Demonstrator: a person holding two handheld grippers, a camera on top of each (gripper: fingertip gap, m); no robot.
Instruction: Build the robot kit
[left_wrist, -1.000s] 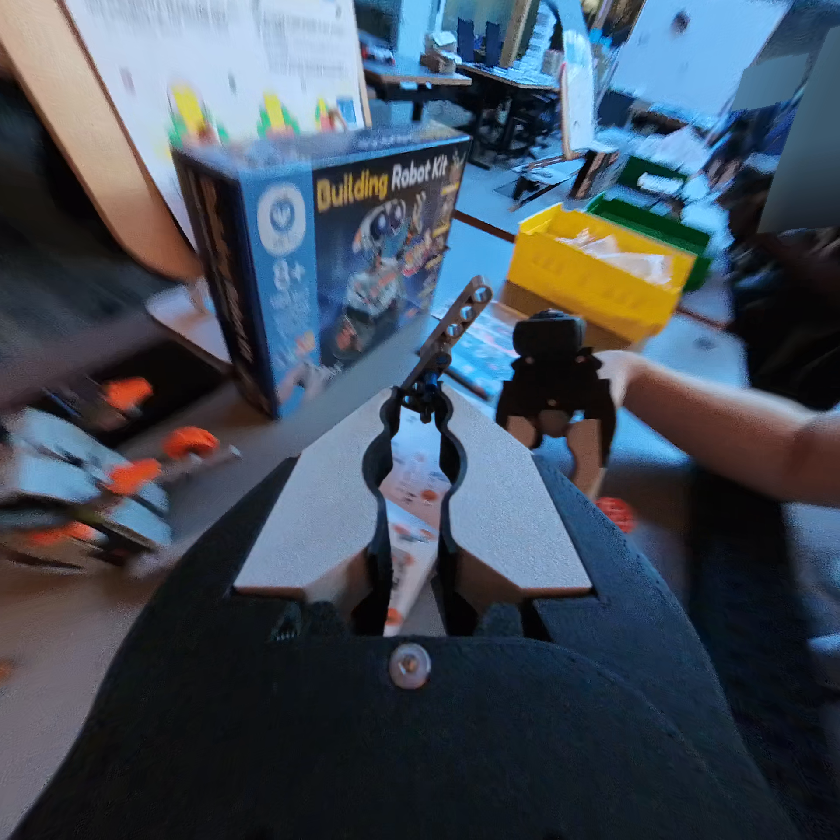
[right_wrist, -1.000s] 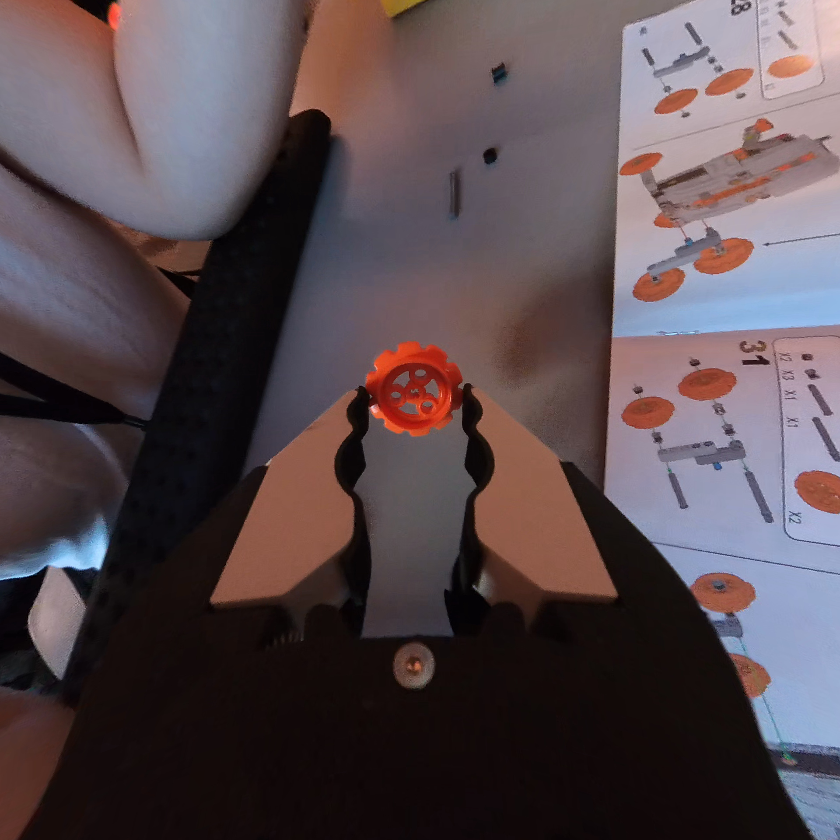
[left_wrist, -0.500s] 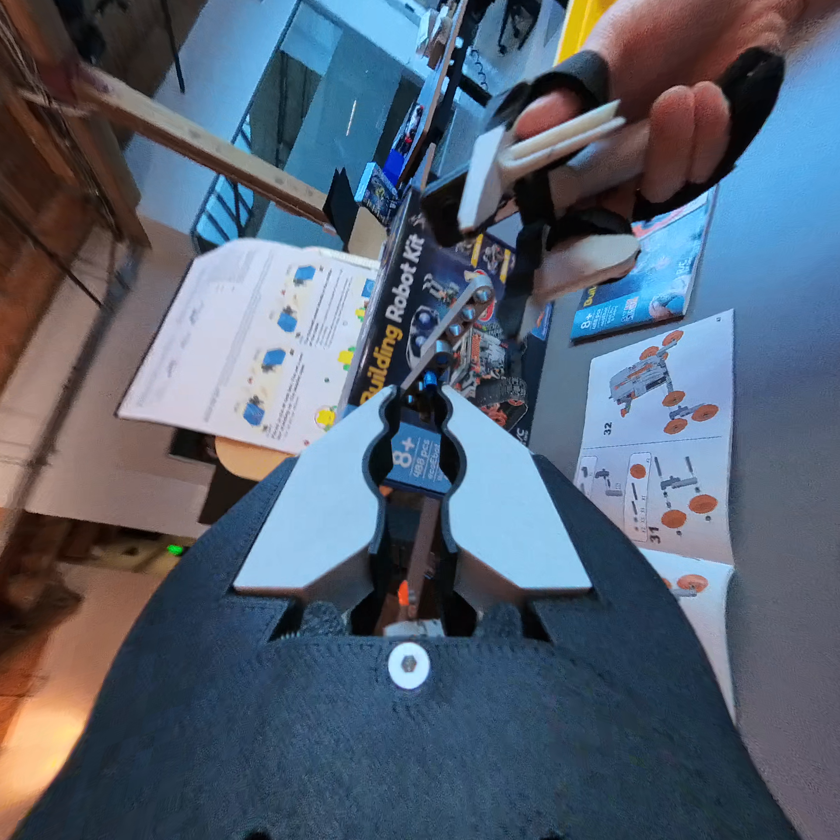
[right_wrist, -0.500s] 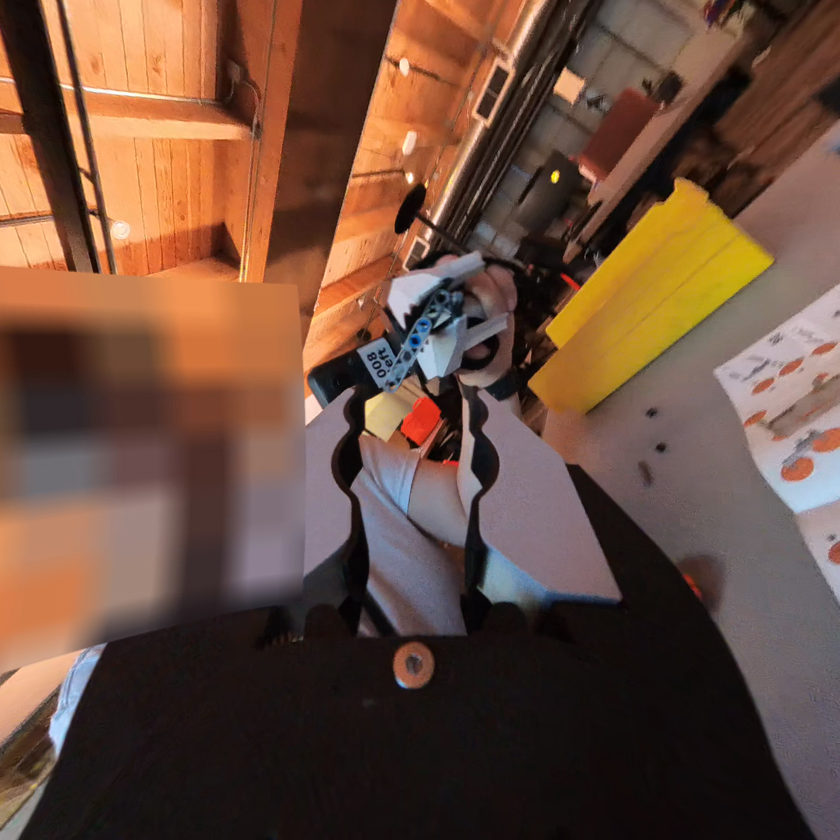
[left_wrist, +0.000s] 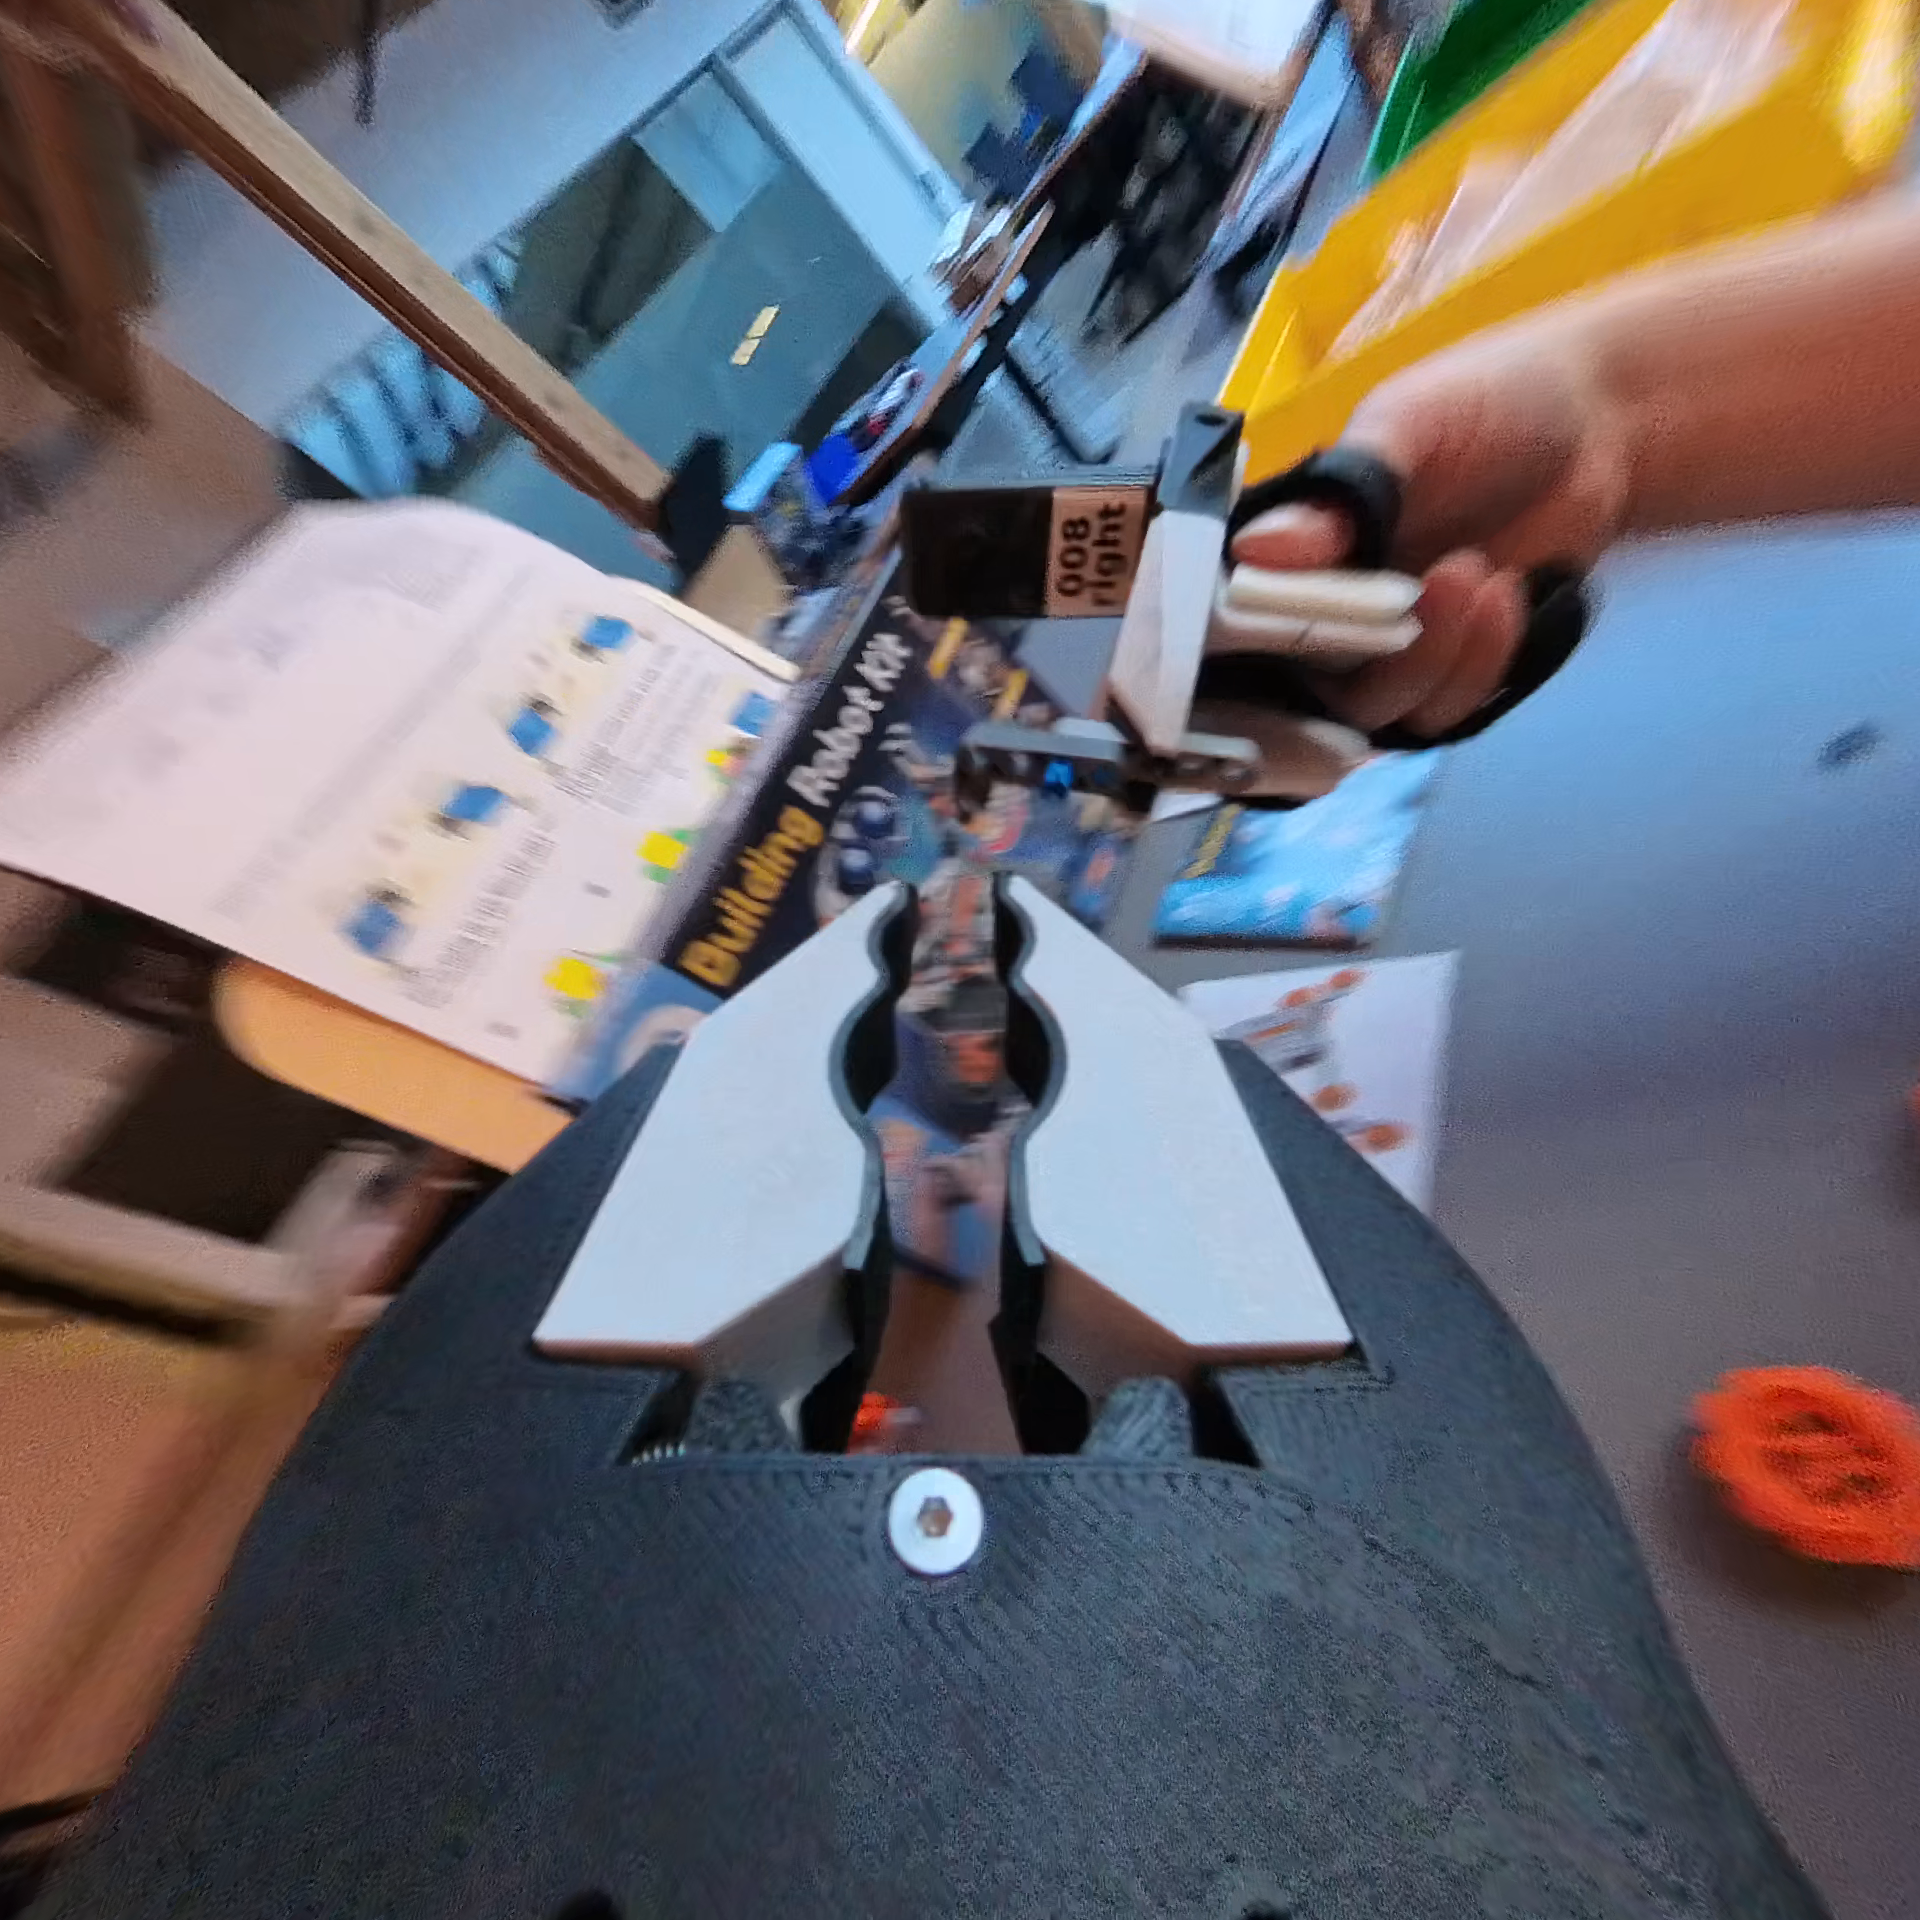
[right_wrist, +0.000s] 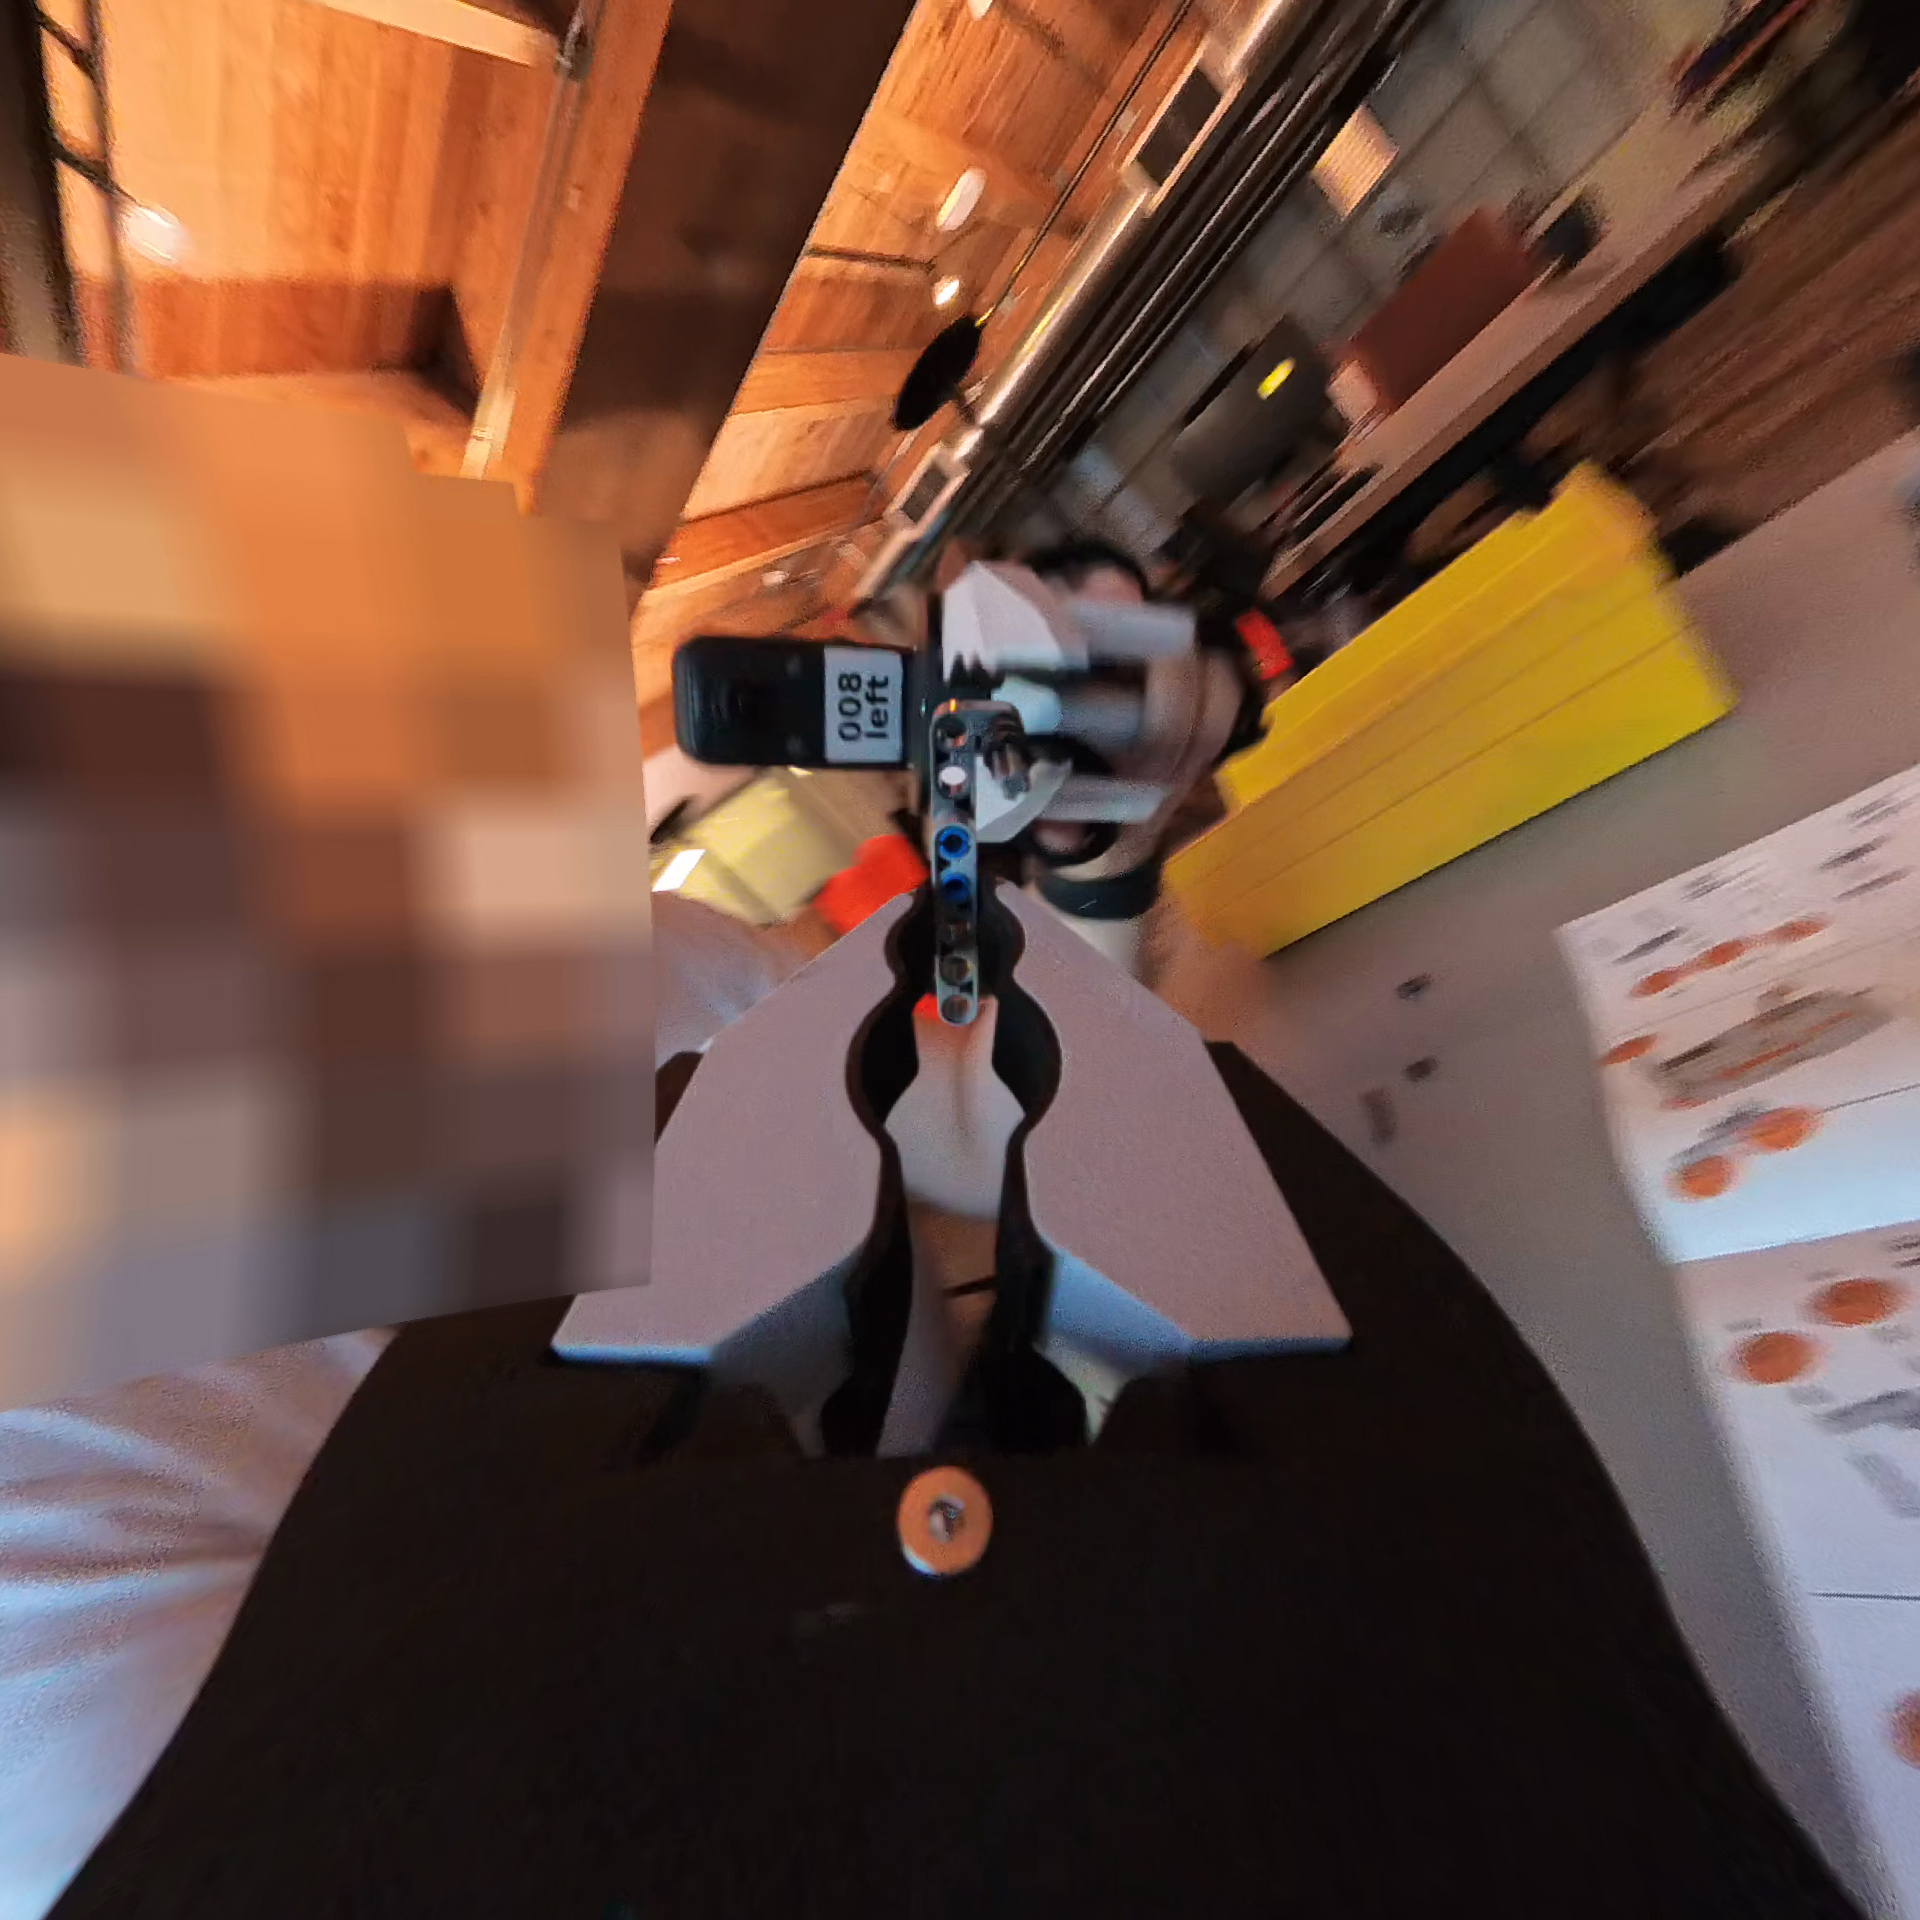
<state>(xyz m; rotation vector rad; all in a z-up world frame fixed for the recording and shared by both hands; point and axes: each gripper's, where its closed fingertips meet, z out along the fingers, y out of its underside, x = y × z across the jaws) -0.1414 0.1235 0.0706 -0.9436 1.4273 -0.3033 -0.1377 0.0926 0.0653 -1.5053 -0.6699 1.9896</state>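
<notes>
above the counter (left_wrist: 1662, 1039), the two tools face each other with a grey beam (right_wrist: 954, 966) between them. the beam is a thin plastic strip with a row of holes and two blue pins (right_wrist: 951, 862) set in it. it looks light and stiff, smooth on its faces, so it would likely twist in a loose pinch. the flat sides near one end, clear of the pins, seem the surest place to take it.

the right gripper (right_wrist: 954, 925) has its fingers drawn in close on the beam's lower end. they appear to clamp it, though blur makes the contact hard to confirm. the beam stands up from the tips toward the other tool.

the left gripper (left_wrist: 951, 909) has its fingers a narrow gap apart and holds nothing. it sits near the beam without touching it.

a kit box (left_wrist: 831, 831) and a printed sheet (left_wrist: 395, 769) stand behind. an orange wheel (left_wrist: 1808, 1460) lies on the counter, well apart, and a yellow bin (right_wrist: 1455, 727) is farther back.
</notes>
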